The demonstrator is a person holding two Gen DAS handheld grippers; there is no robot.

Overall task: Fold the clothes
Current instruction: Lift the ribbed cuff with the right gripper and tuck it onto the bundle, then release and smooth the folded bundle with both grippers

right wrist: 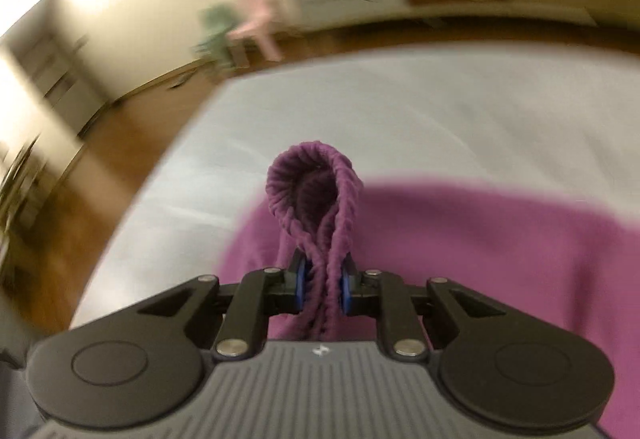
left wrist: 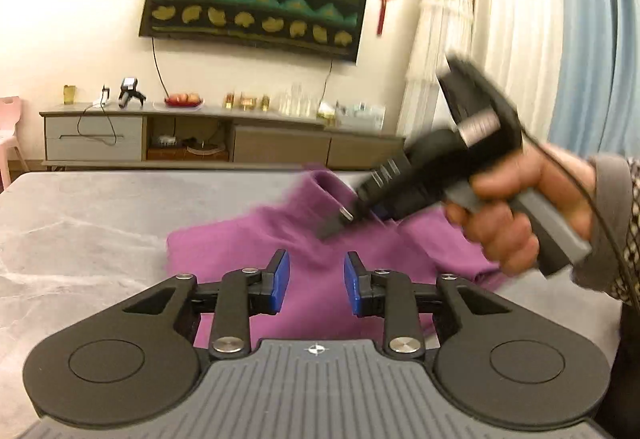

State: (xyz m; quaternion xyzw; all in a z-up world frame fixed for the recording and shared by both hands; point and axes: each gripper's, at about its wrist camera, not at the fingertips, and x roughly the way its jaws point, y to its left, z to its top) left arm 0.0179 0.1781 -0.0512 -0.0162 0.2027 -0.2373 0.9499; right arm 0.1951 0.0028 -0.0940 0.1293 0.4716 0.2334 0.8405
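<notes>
Left gripper (left wrist: 316, 281) hovers wide, empty, over the purple sweater (left wrist: 312, 251) on the grey table (left wrist: 80, 223), while right gripper (right wrist: 323, 289), farther in, pinches its ribbed cuff (right wrist: 314, 191).

The pale grey marbled table (left wrist: 80, 223) lay bare across the left half of the left wrist frame, open room for a tool to pass. At centre the crumpled purple knitted sweater (left wrist: 256, 239) covered the surface. The left tool (left wrist: 316, 281) stood with jaws apart above it, nothing between them. The right tool (left wrist: 340, 219), with the right hand (left wrist: 516, 215) behind it, blocked the right side, its jaws closed on the sweater's ribbed cuff (right wrist: 316, 191).
</notes>
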